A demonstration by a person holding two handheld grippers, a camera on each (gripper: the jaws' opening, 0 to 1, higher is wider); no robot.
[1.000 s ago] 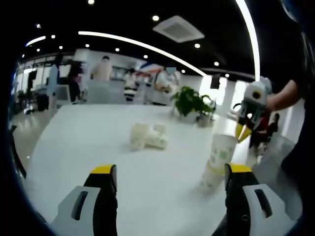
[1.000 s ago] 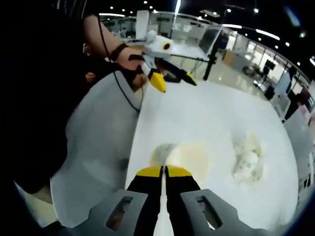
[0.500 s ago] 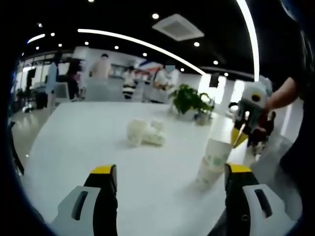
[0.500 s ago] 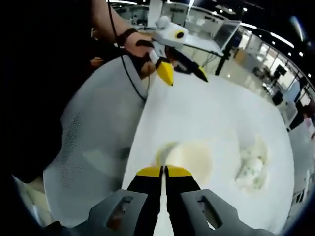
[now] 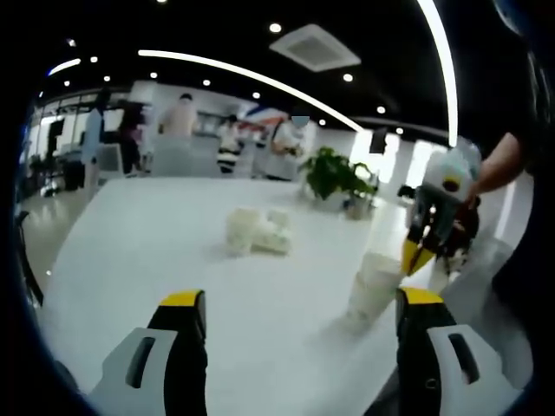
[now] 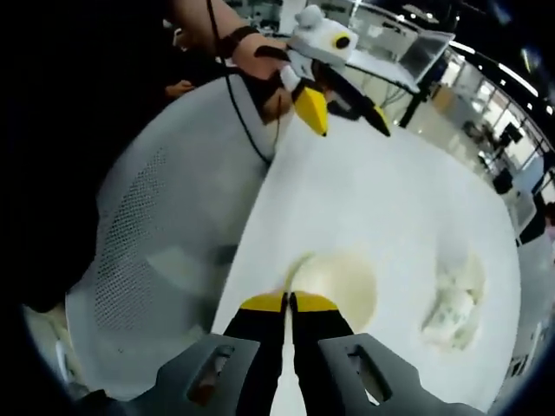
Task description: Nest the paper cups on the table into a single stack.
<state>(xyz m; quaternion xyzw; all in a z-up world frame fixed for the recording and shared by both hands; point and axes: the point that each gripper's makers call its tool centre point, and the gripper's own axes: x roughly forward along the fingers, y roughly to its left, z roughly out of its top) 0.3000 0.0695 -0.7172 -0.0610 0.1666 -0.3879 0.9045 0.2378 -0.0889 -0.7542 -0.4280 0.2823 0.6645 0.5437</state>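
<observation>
Right claw (image 6: 290, 302) clenched on the cup stack's (image 5: 373, 286) rim; left claw (image 5: 293, 303) hovers released.

White, glossy counter (image 5: 156, 251). White paper cup stack (image 5: 373, 286), faint pale-green print on its side; interior cream-yellow seen from above (image 6: 338, 286). Cluster of loose white paper cups (image 5: 257, 232) with pale-green markings. Left gripper (image 5: 295, 299): grey-white body, black jaws tipped yellow. Right gripper (image 6: 290, 301): same colouring. Leafy green potted plant (image 5: 334, 178). Grey mesh-backed chair (image 6: 156, 251).
</observation>
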